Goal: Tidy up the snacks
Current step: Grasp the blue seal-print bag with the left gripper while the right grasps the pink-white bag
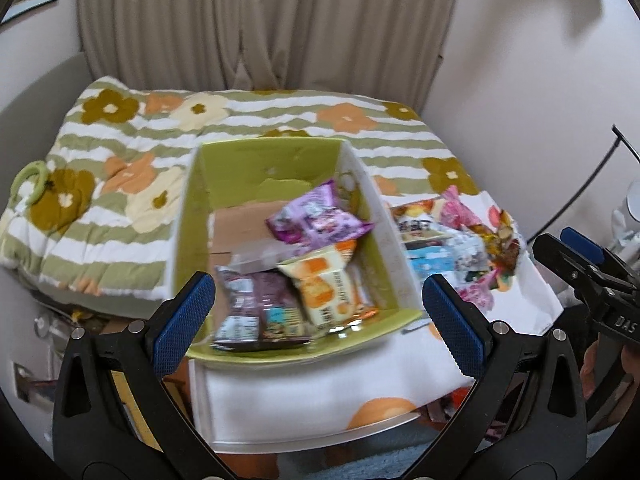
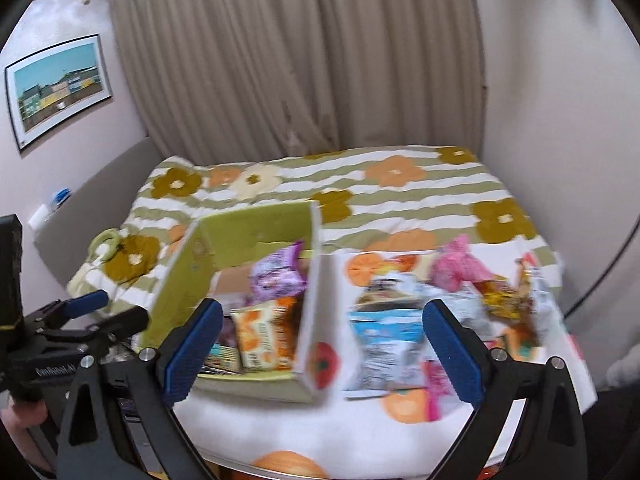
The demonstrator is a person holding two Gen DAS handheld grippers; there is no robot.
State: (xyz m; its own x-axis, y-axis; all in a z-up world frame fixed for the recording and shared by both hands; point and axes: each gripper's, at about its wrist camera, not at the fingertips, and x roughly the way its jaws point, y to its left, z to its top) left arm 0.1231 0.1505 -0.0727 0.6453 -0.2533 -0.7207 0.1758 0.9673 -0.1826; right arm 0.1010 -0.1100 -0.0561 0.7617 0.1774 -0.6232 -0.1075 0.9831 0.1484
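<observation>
green box (image 1: 276,168) rim between wide-spread left gripper (image 1: 320,320) fingers.

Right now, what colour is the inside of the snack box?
Lime green inside the box, clearest in the left wrist view.

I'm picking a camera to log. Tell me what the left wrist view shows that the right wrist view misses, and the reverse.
Only left wrist: the box's cardboard floor from above, and a dark brown packet at its near end.
Only right wrist: a framed picture on the wall, and the box's white outer side.
Both: the box, purple packet, orange packet, loose snack pile, both tools open and empty.
</observation>
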